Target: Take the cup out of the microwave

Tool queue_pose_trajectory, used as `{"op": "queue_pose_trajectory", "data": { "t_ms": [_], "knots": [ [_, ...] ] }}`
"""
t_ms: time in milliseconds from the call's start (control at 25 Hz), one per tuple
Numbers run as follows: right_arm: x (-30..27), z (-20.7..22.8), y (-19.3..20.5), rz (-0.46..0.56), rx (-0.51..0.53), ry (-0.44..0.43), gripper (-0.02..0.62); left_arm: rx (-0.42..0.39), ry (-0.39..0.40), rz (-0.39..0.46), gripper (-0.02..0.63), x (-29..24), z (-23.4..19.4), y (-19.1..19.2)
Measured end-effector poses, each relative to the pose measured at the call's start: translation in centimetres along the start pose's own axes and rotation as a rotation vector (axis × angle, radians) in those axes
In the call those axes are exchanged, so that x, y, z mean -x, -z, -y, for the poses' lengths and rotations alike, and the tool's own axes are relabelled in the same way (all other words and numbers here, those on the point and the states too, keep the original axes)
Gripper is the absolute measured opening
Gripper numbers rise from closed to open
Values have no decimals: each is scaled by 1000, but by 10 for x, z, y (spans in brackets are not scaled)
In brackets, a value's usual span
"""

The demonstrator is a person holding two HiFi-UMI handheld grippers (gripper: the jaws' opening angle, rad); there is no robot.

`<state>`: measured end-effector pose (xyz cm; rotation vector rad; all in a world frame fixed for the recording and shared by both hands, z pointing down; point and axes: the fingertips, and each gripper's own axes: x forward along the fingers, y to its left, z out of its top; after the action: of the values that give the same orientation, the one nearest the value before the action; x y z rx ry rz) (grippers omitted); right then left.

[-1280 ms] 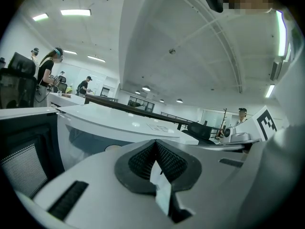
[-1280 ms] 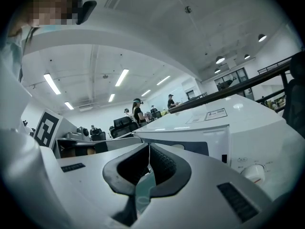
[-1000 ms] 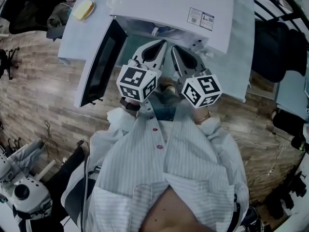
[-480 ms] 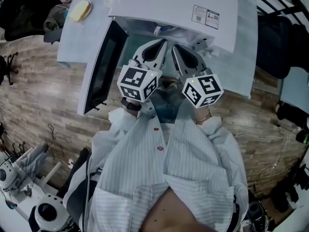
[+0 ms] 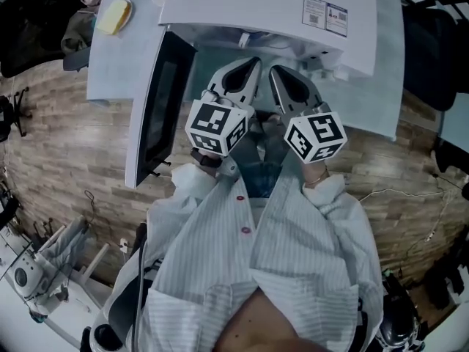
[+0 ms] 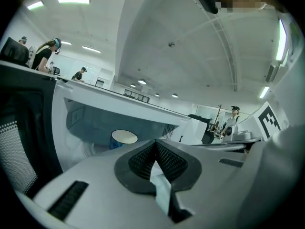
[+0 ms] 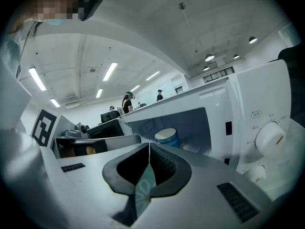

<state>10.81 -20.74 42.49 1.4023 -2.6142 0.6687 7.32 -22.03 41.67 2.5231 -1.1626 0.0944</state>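
cup [image 6: 124, 138] btm hidden behind left tongs [image 6: 155, 144]; microwave [image 5: 249, 6] hides it in head view.

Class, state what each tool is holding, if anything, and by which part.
Nothing is held. The left tool and right tool are both shut and empty; the cup stands inside the open microwave, untouched.

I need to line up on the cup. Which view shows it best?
The right gripper view: the cup shows its rim and blue side inside the microwave. The left gripper view shows mostly its rim; the head view shows nothing of it.

One microwave [image 5: 249, 6], one cup [image 7: 167, 138], one yellow object [image 5: 115, 17]; two tongs, left tongs [image 6: 155, 143] and right tongs [image 7: 149, 146].
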Motion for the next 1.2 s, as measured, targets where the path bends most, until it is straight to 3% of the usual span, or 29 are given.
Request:
{"op": "queue_pose_trajectory", "data": {
  "t_ms": [640,920,1200],
  "knots": [
    [-16,4,17,-14,10,8,35,0,-14,-1,10,-16,-23,29],
    [-15,9,17,-11,-4,9,35,-12,-81,-17,12,-21,-34,34],
    [-15,12,20,-19,-12,7,35,-31,-124,-31,115,-25,-48,42]
  ]
}}
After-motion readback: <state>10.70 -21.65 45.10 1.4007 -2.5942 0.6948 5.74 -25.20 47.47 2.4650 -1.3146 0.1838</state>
